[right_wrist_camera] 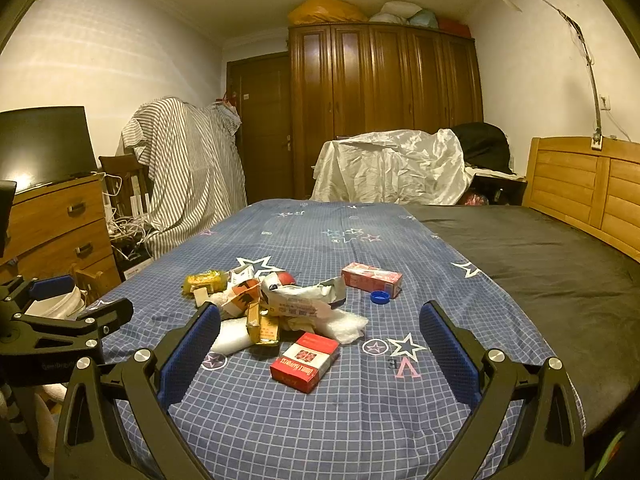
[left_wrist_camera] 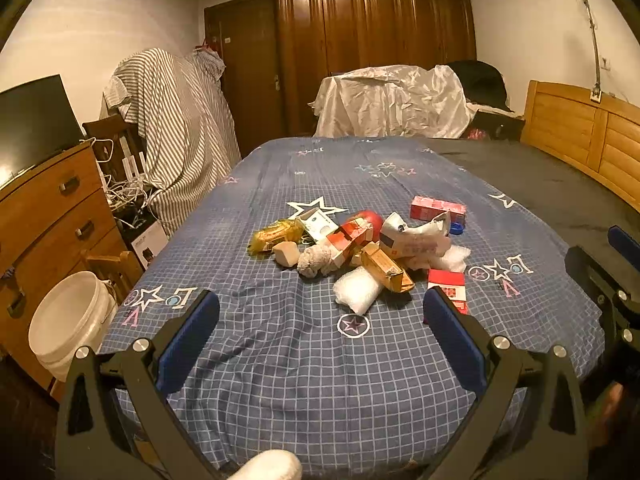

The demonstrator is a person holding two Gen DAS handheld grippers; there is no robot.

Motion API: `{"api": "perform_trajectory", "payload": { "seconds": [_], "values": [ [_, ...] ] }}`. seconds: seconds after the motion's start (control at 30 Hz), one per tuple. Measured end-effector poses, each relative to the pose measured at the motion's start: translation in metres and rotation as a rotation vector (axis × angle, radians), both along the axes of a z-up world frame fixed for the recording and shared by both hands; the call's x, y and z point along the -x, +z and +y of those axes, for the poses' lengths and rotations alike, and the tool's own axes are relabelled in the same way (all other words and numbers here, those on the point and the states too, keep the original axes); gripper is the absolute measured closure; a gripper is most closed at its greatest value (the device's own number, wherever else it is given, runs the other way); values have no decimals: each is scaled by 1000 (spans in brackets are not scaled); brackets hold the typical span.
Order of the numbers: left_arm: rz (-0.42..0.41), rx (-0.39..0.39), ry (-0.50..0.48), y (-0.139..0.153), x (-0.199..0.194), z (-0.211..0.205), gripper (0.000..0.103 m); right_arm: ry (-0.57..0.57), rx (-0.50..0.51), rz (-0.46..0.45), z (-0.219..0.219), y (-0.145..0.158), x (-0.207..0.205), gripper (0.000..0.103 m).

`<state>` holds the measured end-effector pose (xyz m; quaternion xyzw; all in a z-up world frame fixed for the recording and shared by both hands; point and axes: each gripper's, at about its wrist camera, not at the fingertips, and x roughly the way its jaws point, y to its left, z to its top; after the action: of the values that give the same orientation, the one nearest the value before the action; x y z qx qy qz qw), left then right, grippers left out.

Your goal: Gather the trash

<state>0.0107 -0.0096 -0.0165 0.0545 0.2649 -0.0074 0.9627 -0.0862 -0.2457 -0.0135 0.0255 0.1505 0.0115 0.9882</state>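
Note:
A heap of trash [left_wrist_camera: 360,248] lies mid-bed on the blue checked sheet [left_wrist_camera: 280,360]: a yellow wrapper [left_wrist_camera: 274,234], a beige block [left_wrist_camera: 287,254], torn cartons, a gold box [left_wrist_camera: 386,272], bubble wrap [left_wrist_camera: 356,290], a pink box [left_wrist_camera: 438,208] and a blue cap [right_wrist_camera: 380,297]. A red cigarette pack [right_wrist_camera: 305,361] sits nearest, between the right gripper's spread fingers. My left gripper [left_wrist_camera: 320,312] is open, short of the heap, holding nothing. My right gripper [right_wrist_camera: 320,324] is open too and empty. The left gripper [right_wrist_camera: 76,320] appears at the right wrist view's left edge.
A white bucket [left_wrist_camera: 70,320] stands on the floor left of the bed beside a wooden dresser [left_wrist_camera: 52,208]. Covered furniture [left_wrist_camera: 392,102] and a wardrobe [left_wrist_camera: 376,40] are beyond the bed's far end. A wooden headboard [left_wrist_camera: 580,136] runs along the right. A dark blanket [right_wrist_camera: 540,256] covers the bed's right side.

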Motion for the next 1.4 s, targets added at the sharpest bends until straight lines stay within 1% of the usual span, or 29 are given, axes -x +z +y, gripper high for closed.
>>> {"api": "perform_trajectory", "payload": {
  "seconds": [0.53,1.4],
  "values": [
    [-21,0,6,3,3,2,5,3,-10,11,-2,-6,-6,4],
    [-15,7,6,4,2,5,5,7,-5,14,0,-5,-7,4]
  ]
}}
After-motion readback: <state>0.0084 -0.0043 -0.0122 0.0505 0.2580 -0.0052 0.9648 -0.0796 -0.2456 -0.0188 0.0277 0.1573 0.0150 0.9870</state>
